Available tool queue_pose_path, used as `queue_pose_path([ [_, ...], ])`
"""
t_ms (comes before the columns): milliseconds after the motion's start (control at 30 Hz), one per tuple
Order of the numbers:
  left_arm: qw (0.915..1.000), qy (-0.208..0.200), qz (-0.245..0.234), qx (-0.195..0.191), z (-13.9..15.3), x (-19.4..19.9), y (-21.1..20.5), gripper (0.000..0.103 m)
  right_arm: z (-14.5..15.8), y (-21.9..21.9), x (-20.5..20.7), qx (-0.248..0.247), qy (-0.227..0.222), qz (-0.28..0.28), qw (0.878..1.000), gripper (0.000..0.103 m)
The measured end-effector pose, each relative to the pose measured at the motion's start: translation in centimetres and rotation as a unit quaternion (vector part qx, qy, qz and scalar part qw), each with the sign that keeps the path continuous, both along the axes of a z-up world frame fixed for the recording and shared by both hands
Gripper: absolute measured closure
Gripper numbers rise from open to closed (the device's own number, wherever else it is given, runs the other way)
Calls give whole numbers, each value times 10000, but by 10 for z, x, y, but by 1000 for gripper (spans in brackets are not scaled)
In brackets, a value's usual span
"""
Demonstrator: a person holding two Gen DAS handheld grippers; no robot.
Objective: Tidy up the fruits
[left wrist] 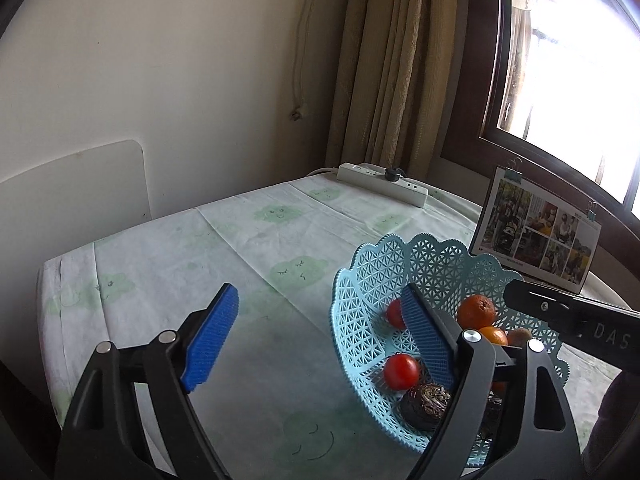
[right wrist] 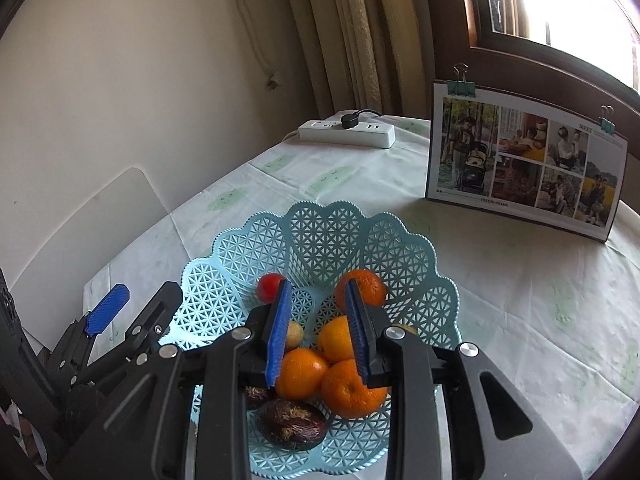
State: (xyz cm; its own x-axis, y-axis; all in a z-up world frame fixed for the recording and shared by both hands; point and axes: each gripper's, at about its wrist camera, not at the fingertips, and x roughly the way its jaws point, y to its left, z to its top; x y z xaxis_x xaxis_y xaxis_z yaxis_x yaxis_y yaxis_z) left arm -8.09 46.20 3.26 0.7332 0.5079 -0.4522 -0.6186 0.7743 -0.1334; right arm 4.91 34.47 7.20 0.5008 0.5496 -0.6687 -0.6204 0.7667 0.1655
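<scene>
Hovering over basket (right wrist: 320,232), both hand-held grippers agape, empty; dark wrinkled fruit (right wrist: 290,424) lying crosswise.

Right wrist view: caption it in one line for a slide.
Open right tongs hover over the blue lattice basket of oranges, beside a photo board and power strip.
</scene>
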Motion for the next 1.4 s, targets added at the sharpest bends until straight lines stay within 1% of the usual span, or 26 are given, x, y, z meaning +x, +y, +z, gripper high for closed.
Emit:
queue_pose_path([
  [100, 10000, 21, 0, -40, -1, 1, 1, 18, 0, -7, 0, 21, 14, -79, 10000, 75],
  [167, 10000, 28, 0, -45, -1, 1, 2, 18, 0, -11, -1, 5, 41, -140, 9999, 72],
  [200, 10000, 27, -1, -44, -1, 1, 2, 17, -1, -12, -1, -12, 51, -168, 9998, 69],
  [233, 10000, 27, -2, -45, -1, 1, 2, 12, -2, -14, -2, -20, 60, -191, 9998, 62],
  [267, 10000, 30, 1, -40, -1, 1, 2, 10, -2, -16, -3, -13, 58, -210, 9998, 58],
  [300, 10000, 32, -3, -31, -1, 1, 1, 9, -2, -19, -5, -12, 45, -227, 9997, 57],
  [367, 10000, 26, -29, 5, 0, 2, 0, 9, 0, -22, -10, -22, -12, -250, 9997, 55],
  [400, 10000, 33, -47, 19, 0, 2, -1, 9, 1, -25, -12, -1, -42, -254, 9997, 52],
  [433, 9999, 67, -115, 23, -1, 3, -2, 9, 3, -28, -15, 23, -75, -265, 9996, 48],
  [467, 9998, 102, -169, 26, -2, 4, -4, 8, 5, -30, -18, 46, -123, -284, 9995, 46],
  [500, 9996, 154, -223, 39, -2, 5, -5, 6, 6, -33, -20, 59, -173, -297, 9994, 45],
  [533, 9994, 208, -270, 65, -2, 5, -7, 4, 8, -37, -22, 72, -225, -304, 9993, 41],
  [567, 9991, 256, -311, 123, -2, 5, -9, 4, 9, -40, -25, 81, -263, -308, 9991, 32],
  [633, 9986, 319, -357, 226, 0, 4, -13, 3, 10, -47, -31, 83, -350, -295, 9989, 24],
  [700, 9979, 362, -432, 311, 3, 2, -17, 3, 8, -52, -38, -24, -461, -243, 9986, 22],
  [767, 9966, 486, -543, 397, 4, 1, -23, 3, 5, -53, -45, -147, -557, -152, 9982, 15],
  [867, 9942, 687, -631, 526, 4, 0, -33, 3, 0, -57, -54, -275, -627, -54, 9976, 15],
  [1000, 9919, 806, -709, 675, 5, -4, -46, 3, -5, -63, -60, -324, -600, -51, 9977, 14],
  [1067, 9907, 908, -649, 772, 5, -6, -53, 3, -6, -63, -64, -390, -694, -83, 9968, 10],
  [1267, 9876, 1116, -453, 1005, 6, -8, -65, 3, -5, -62, -74, -520, -1020, 14, 9934, 5],
  [1400, 9842, 1231, -336, 1228, 6, -8, -71, 3, -6, -65, -74, -484, -973, 22, 9941, 5],
])
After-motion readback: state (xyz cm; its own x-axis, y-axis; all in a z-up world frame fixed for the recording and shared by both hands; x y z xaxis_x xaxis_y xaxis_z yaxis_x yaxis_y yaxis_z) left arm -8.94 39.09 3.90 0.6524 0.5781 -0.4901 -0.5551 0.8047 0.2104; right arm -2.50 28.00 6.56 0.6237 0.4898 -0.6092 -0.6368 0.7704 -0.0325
